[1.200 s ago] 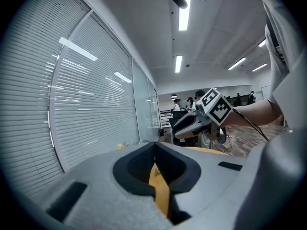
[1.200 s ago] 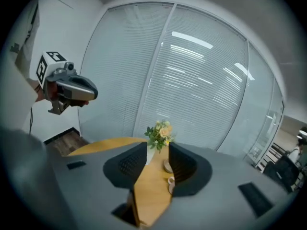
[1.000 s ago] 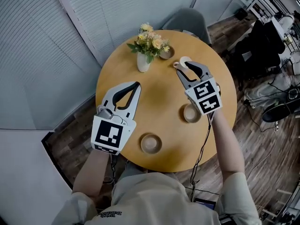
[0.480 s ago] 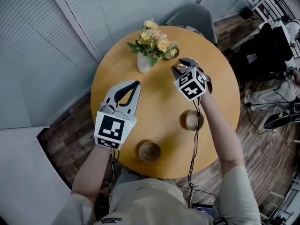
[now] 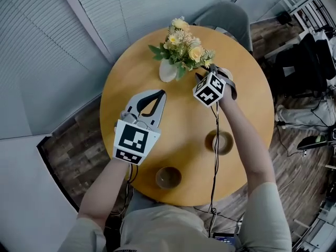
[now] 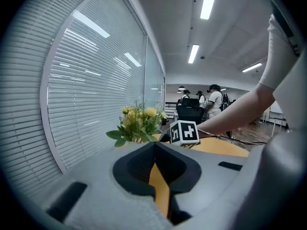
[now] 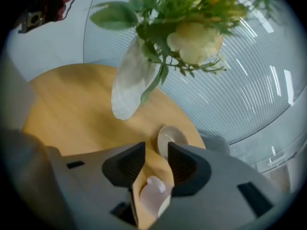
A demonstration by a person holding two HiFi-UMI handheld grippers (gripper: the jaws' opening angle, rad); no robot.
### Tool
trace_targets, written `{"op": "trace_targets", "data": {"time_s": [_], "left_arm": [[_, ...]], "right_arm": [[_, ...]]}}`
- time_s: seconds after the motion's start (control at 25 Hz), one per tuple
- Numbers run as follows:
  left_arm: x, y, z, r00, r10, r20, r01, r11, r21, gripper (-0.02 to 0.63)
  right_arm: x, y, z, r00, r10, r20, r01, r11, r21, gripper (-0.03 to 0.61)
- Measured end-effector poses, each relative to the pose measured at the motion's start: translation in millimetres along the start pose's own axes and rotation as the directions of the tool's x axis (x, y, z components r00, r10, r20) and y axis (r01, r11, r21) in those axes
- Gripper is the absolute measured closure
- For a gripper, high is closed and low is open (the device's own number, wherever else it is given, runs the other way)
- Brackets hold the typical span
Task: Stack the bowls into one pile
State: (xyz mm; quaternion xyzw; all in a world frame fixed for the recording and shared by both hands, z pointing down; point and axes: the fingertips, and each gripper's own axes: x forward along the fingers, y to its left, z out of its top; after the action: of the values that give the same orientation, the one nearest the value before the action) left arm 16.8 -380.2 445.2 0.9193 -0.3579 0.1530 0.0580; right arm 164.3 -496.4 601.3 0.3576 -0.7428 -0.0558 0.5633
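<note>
Two brown bowls sit on the round wooden table (image 5: 184,125): one at the near right (image 5: 219,142) and one by the front edge (image 5: 168,177). My right gripper (image 7: 156,147) is at the far side beside the flowers, tilted down, open. A small white dish (image 7: 152,196) lies on the table below the gap between its jaws, untouched. Just beyond its fingertips sits a beige bowl (image 7: 171,139). My left gripper (image 5: 160,93) hovers over the table's left half, shut with nothing in it; in its own view the left gripper (image 6: 154,146) points at the flowers.
A white vase (image 5: 168,71) of yellow flowers (image 5: 184,46) stands at the table's far side, close to the left of my right gripper. A grey chair (image 5: 223,17) stands behind the table. Window blinds run along the left.
My right gripper has moved away from the near-right bowl to the far side by the flowers and tipped downward over the white dish. The left gripper has shifted slightly forward and lower.
</note>
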Motion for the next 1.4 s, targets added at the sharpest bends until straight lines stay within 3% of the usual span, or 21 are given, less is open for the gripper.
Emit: {"op": "trace_targets", "data": {"time_s": [0.32, 0.64, 0.84, 0.96, 1.12, 1.4], "left_arm": [[0.4, -2.2, -19.8, 0.999, -0.016, -0.031, 0.017, 1.0, 0.021, 0.594], [-5.0, 4.1, -40.9, 0.998, -0.008, -0.055, 0.007, 1.0, -0.023, 0.594], [-11.9, 13.8, -50.7, 0.997, 0.003, -0.073, -0.006, 1.0, -0.031, 0.594], [-14.8, 16.6, -50.5, 0.997, 0.009, -0.074, -0.011, 1.0, -0.026, 0.594], [-19.4, 15.1, -49.4, 0.997, 0.011, -0.071, -0.012, 1.0, -0.021, 0.594], [-26.0, 10.9, -45.3, 0.997, 0.021, -0.075, -0.021, 1.0, 0.0, 0.594]], "right_arm": [[46.7, 5.2, -11.7, 0.996, 0.0, -0.094, -0.003, 0.999, -0.033, 0.431], [77.3, -1.6, -22.0, 0.988, -0.063, -0.139, 0.052, 0.995, -0.085, 0.433], [83.8, 0.7, -24.0, 0.978, -0.089, -0.189, 0.068, 0.991, -0.114, 0.5], [83.8, -0.3, -20.4, 0.977, -0.105, -0.187, 0.082, 0.988, -0.128, 0.532], [80.2, 5.2, -12.5, 0.984, -0.077, -0.161, 0.061, 0.993, -0.102, 0.537], [46.3, -3.4, 1.8, 0.988, -0.114, -0.107, 0.107, 0.992, -0.074, 0.543]]}}
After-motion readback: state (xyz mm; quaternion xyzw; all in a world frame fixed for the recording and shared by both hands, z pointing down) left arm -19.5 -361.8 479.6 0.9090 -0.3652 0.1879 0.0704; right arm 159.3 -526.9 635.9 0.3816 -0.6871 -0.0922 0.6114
